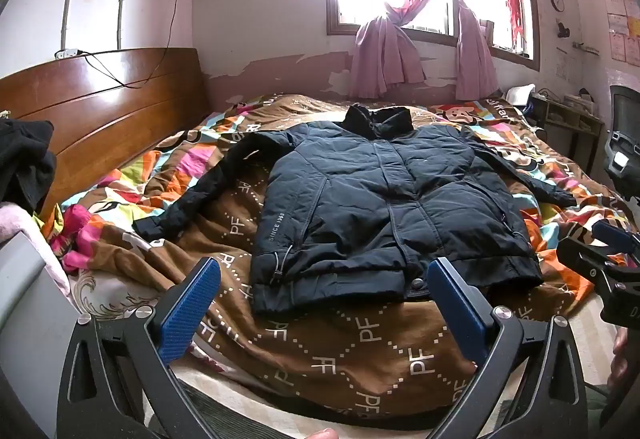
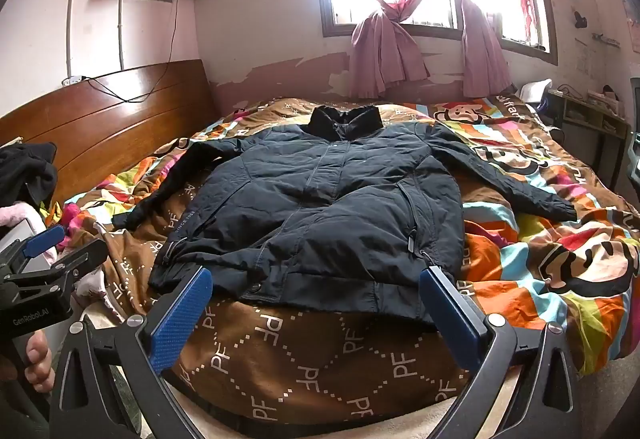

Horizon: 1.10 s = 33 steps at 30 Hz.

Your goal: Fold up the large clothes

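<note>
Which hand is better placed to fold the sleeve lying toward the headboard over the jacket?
Probably the left. The left gripper hangs over the jacket hem nearer that sleeve, jaws wide open and empty. The right gripper sits further toward the other sleeve.

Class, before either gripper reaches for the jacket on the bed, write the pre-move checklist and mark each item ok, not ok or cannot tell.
1. Left gripper open, nothing held: ok.
2. Right gripper open, nothing held: ok.
3. Jacket lying front up, closed, collar away from the grippers: ok.
4. Both sleeves spread out to the sides: ok.
5. Hem reachable at the near bed edge: ok.
6. Quilt smooth under the jacket: not ok, rumpled.
</note>
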Each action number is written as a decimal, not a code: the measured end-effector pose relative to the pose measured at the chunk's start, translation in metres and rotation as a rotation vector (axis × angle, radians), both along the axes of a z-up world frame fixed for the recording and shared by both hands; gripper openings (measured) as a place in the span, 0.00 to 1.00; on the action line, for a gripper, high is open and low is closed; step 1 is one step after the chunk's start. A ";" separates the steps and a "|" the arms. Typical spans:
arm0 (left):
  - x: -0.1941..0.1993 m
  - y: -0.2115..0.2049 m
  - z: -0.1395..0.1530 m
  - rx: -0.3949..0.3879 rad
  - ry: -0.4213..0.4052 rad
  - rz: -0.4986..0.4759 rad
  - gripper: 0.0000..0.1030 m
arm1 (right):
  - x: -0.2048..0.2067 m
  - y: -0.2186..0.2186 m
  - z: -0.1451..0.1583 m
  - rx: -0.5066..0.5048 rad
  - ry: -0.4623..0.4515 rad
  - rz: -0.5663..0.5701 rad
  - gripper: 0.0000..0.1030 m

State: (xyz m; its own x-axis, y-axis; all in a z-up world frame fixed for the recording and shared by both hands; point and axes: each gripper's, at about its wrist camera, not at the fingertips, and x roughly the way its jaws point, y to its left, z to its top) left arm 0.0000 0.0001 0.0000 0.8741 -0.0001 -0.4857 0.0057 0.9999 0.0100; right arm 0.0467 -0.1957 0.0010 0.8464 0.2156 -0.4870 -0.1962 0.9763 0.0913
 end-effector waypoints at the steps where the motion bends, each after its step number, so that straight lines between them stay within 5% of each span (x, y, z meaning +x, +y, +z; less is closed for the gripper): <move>1: 0.000 0.000 0.000 0.006 -0.002 0.000 0.98 | 0.000 0.000 0.000 0.000 0.000 0.000 1.00; 33: 0.003 -0.001 -0.004 0.019 0.003 0.007 0.98 | 0.003 -0.002 0.000 0.001 0.002 0.000 1.00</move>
